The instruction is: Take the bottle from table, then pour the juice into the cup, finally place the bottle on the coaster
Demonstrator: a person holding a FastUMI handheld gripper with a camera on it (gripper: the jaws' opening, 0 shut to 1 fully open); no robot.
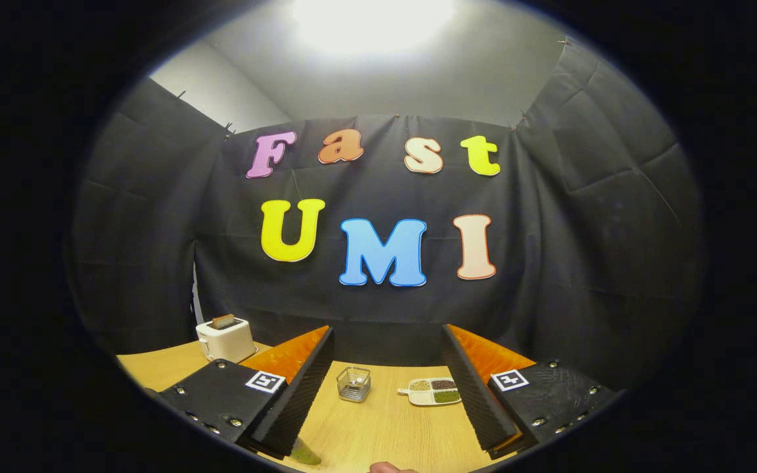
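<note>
Black cloth (582, 263) is hanging as the booth's back and side walls, creased into soft squares and pinned along its top edge. Above it, a pale grey wall (378, 85) is rising to a ceiling light (372, 16) that is glowing bright white and washing out the area around it. Below, a light wooden table (378, 427) is stretching toward the cloth. A white toaster (225, 338) is sitting at the table's far left corner, close against the cloth.
</note>
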